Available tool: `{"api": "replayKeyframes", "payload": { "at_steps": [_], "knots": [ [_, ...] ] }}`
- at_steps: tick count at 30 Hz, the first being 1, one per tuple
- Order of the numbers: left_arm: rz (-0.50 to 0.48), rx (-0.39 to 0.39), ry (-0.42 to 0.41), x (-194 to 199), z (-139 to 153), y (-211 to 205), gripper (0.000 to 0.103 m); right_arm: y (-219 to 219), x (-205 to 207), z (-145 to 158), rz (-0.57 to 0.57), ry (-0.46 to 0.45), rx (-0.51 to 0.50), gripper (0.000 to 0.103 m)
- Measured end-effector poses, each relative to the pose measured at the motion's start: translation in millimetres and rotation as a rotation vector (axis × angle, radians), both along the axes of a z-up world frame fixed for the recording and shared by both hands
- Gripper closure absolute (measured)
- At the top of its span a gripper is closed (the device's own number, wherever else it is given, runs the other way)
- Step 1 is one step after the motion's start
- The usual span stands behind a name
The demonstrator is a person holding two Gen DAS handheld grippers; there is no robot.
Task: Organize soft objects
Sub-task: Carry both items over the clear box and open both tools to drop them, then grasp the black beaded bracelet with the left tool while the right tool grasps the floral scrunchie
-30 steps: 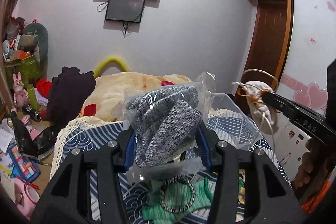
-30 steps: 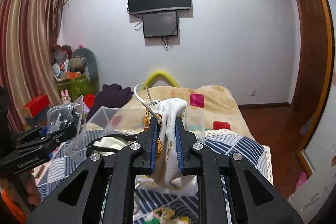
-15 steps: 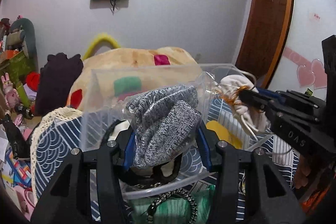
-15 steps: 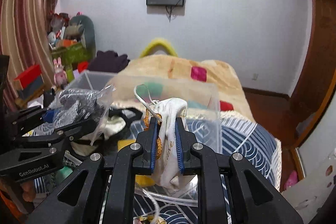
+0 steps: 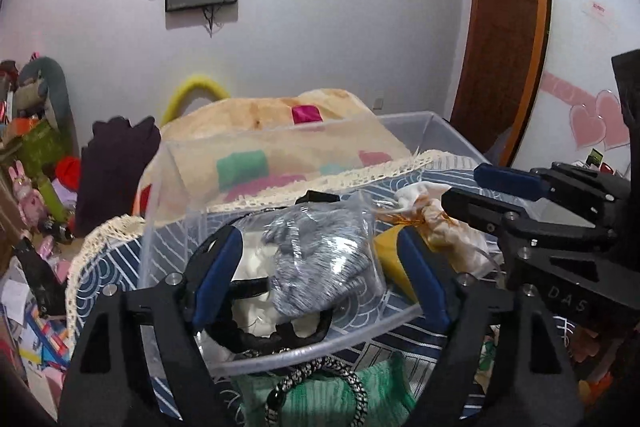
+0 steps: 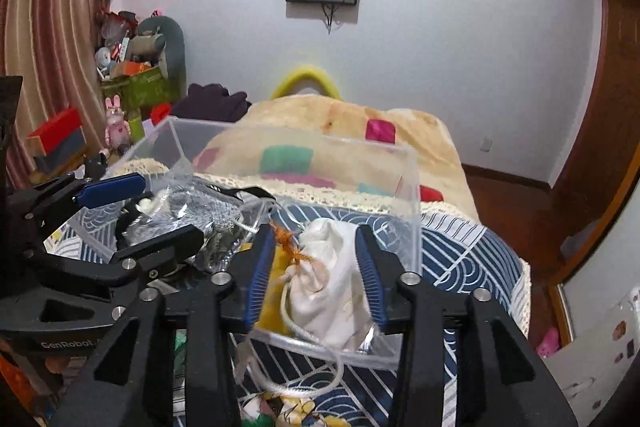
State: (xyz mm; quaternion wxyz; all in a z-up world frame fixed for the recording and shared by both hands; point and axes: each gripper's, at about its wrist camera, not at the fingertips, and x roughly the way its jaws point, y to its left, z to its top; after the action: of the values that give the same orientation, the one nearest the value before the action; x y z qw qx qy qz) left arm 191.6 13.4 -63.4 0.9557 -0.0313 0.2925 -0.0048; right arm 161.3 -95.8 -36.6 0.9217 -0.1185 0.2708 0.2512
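Observation:
A clear plastic box stands on the blue patterned bedspread. My left gripper is open over the box. A grey knit item in a clear bag lies loose between its jaws, inside the box; it also shows in the right wrist view. My right gripper is open. A white drawstring pouch with an orange tie lies between its jaws in the box's right end; it also shows in the left wrist view. Black straps and a yellow item lie in the box.
A green knit item with a braided band lies on the bed in front of the box. A beige blanket with coloured patches lies behind. Clutter, toys and a dark garment sit at the left by the curtain.
Both grippers lowered into the box and opened. The bagged grey knit and the white pouch were let go and now lie in the box.

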Motion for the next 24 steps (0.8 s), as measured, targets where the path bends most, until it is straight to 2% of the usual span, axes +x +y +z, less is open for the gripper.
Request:
{"api": "replayKeyframes", "payload": {
  "at_steps": [3,5,7,9,11,14,19,21,23,24],
  "knots": [
    [-0.006,0.018,-0.023,-10,9,-2,0.017,-6,-10,9,-0.003,-0.037,0.020,0.052],
    [-0.009,0.016,-0.041,-17,16,-1,0.006,-11,-19,16,-0.002,-0.064,0.034,0.047],
    [-0.014,0.004,-0.063,-27,23,1,0.002,-14,-26,21,-0.002,-0.084,0.046,0.041],
    [-0.013,-0.001,-0.082,-36,28,3,0.002,-18,-33,24,-0.008,-0.102,0.056,0.034],
    [-0.007,0.007,-0.093,-46,31,7,0.002,-22,-39,25,-0.015,-0.115,0.061,0.030],
    [0.001,0.028,-0.093,-59,30,10,0.002,-32,-51,19,-0.034,-0.130,0.059,0.030],
    [0.010,0.016,-0.052,-79,9,17,0.002,-41,-60,-2,-0.059,-0.081,0.033,0.029],
    [0.027,0.021,-0.044,-85,-2,18,0.011,-44,-62,-12,-0.065,-0.058,0.020,0.029],
    [0.039,0.025,-0.028,-90,-15,20,0.031,-47,-63,-23,-0.068,-0.027,0.018,0.029],
    [0.039,0.022,-0.015,-92,-21,21,0.035,-50,-63,-26,-0.073,-0.016,0.020,0.029]
  ]
}}
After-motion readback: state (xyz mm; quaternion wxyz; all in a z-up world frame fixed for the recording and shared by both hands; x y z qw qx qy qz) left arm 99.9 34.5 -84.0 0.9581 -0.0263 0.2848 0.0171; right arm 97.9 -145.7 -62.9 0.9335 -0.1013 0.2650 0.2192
